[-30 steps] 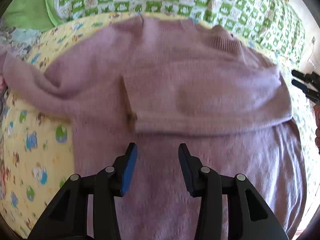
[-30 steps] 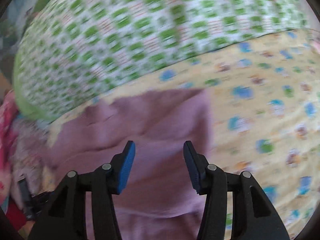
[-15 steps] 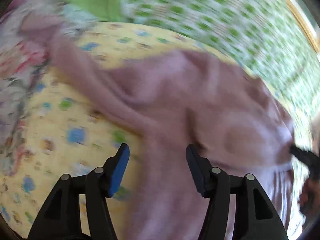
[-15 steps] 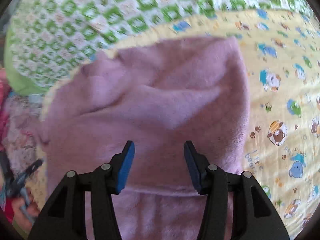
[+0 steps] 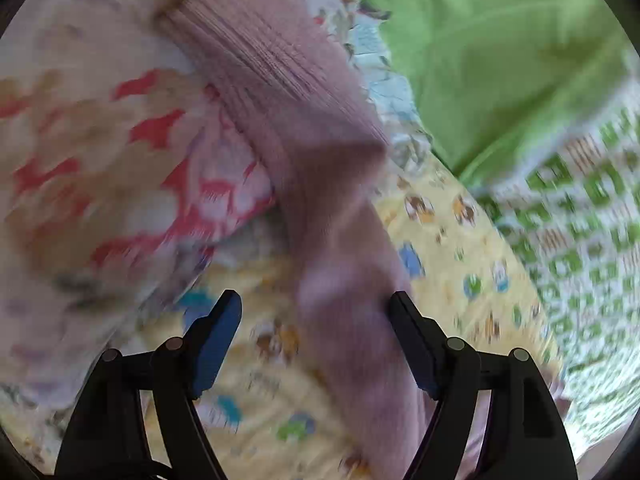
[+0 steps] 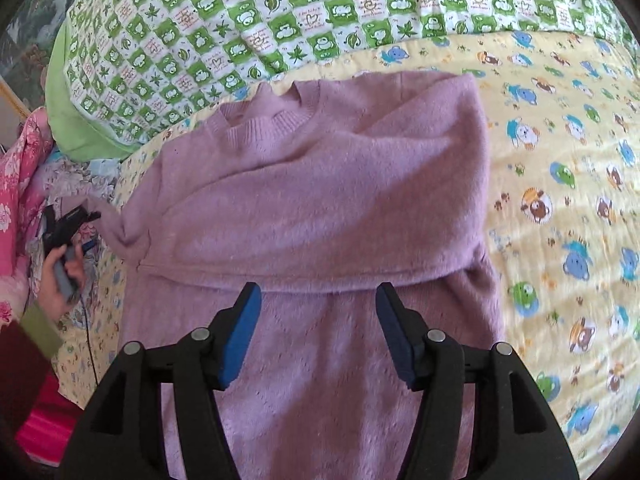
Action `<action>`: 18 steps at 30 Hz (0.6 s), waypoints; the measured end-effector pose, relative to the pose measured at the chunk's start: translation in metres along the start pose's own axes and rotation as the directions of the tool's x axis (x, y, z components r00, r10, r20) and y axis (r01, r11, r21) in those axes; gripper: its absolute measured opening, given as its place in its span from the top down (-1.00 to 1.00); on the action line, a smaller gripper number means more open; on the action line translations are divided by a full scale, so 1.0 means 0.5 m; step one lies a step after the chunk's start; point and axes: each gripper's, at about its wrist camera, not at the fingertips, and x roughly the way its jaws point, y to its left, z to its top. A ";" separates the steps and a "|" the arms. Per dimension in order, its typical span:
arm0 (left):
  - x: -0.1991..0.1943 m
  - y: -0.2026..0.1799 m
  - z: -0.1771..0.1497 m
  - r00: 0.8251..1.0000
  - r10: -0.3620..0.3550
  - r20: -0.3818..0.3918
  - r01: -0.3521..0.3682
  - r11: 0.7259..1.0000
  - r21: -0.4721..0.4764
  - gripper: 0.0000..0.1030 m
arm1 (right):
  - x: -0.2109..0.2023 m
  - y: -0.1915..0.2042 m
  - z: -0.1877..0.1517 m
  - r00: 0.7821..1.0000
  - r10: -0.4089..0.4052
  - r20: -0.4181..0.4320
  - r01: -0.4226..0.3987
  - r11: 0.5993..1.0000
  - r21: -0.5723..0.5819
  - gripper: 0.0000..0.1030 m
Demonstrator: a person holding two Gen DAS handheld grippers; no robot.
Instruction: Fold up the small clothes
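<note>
- On the bed, a mauve sweater (image 6: 320, 200) lies flat on a yellow animal-print sheet (image 6: 560, 200), collar at the far side, hem toward the near side.
- Its right sleeve is folded across the chest, the cuff ending near the left edge of the body.
- The left sleeve (image 5: 320, 184) runs out to the left, over the sheet and onto a red-and-white floral cloth (image 5: 120, 160); its ribbed cuff is at the far end in the left wrist view, which is blurred.
- The left tool (image 5: 316, 320) has its jaws wide apart, straddling that sleeve without clamping it.
- In the right wrist view the left tool (image 6: 68, 224) is at the far left by the sleeve, held in a hand (image 6: 56, 280).
- The right tool (image 6: 318, 312) is over the lower body of the sweater, jaws apart, gripping nothing.
- A green-checked quilt (image 6: 280, 12) lies along the far side of the sheet.
</note>
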 end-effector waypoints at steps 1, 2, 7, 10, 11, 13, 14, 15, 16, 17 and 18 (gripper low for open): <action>0.007 0.000 0.007 1.000 0.008 0.006 -0.008 1.000 -0.004 -0.42 | -0.004 0.001 -0.003 1.000 0.000 0.001 0.000 1.000 -0.001 -0.18; 0.011 -0.004 0.015 1.000 0.016 0.021 -0.016 1.000 0.001 -0.14 | -0.006 0.001 -0.004 1.000 0.004 0.001 -0.004 1.000 0.000 -0.18; -0.024 -0.066 -0.001 0.997 -0.030 0.075 0.018 0.988 0.152 0.86 | -0.017 -0.003 -0.007 1.000 -0.012 0.027 0.012 1.000 0.001 -0.18; -0.105 -0.161 -0.052 0.984 -0.135 0.117 0.093 0.946 0.310 0.87 | -0.021 -0.011 -0.005 0.999 -0.010 0.041 0.009 1.000 0.025 -0.18; -0.148 -0.213 -0.087 0.973 -0.193 0.128 0.129 0.911 0.391 0.87 | -0.022 -0.012 -0.004 0.999 -0.013 0.047 0.012 0.999 0.030 -0.18; -0.206 -0.295 -0.154 0.954 -0.270 0.128 0.168 0.839 0.517 0.87 | -0.028 -0.014 -0.003 0.998 -0.014 0.063 0.011 0.999 0.043 -0.18; -0.242 -0.350 -0.213 0.936 -0.339 0.100 0.213 0.768 0.604 0.86 | -0.031 -0.016 -0.002 0.998 -0.011 0.069 0.007 0.999 0.052 -0.18; -0.262 -0.383 -0.259 0.921 -0.386 0.059 0.255 0.708 0.658 0.86 | -0.034 -0.016 -0.002 0.997 -0.009 0.074 0.005 0.998 0.061 -0.18; -0.272 -0.423 -0.310 0.908 -0.419 0.005 0.292 0.641 0.709 0.82 | -0.036 -0.018 -0.001 0.997 -0.007 0.078 0.002 0.998 0.070 -0.18; -0.276 -0.463 -0.373 0.901 -0.430 -0.061 0.321 0.564 0.761 0.66 | -0.039 -0.020 -0.001 0.997 -0.008 0.081 0.001 0.997 0.080 -0.18; -0.269 -0.501 -0.446 0.898 -0.421 -0.125 0.339 0.483 0.807 0.55 | -0.042 -0.024 0.000 0.997 -0.009 0.083 0.002 0.996 0.093 -0.18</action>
